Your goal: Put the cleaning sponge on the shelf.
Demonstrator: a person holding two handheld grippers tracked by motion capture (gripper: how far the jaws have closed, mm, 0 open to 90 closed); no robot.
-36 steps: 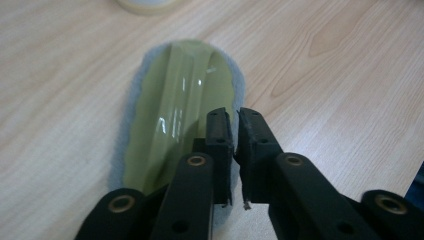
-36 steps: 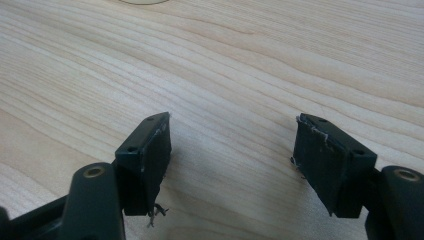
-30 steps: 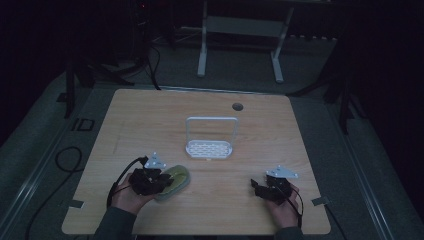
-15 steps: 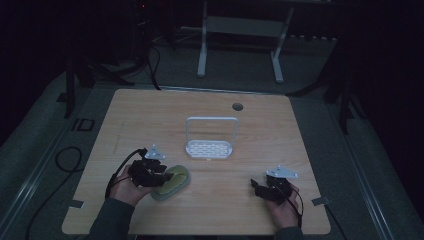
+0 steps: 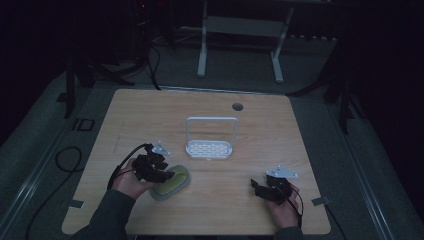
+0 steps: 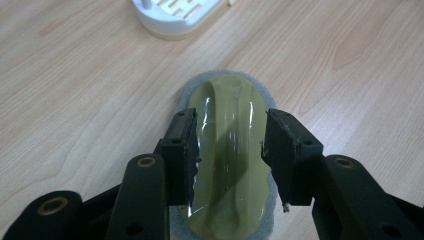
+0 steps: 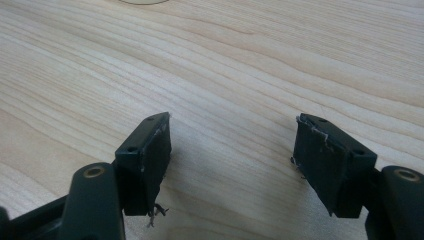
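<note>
Light wood-grain table [image 5: 280, 145], lit dimly in the high view; the room around it was dark, with grey floor, black cables at the left, and a pale metal stand [image 5: 240, 30] beyond the far edge. A small round hole [image 5: 237, 106] sat near the table's far side. Nearest the person, the right gripper [image 5: 259, 189] rested low by the near right corner, jaws spread wide with only bare wood between its fingers [image 7: 150, 160]; it touched no object. The left gripper [image 5: 167, 176] lay at the near left, its jaws having just been opening. They stood wide, straddling an olive-green scrubbing sponge [image 6: 230, 150] with a grey pad base, which lay flat on the table between the fingers [image 6: 182, 150]. The left finger sat just beside the sponge's glossy top; a gap showed at the right finger, so there was no grip on it. Beyond the left fingertips, farther toward the middle of the table, stood a white slotted holder [image 5: 209, 147] with a tall wire loop, well apart from the right gripper.
</note>
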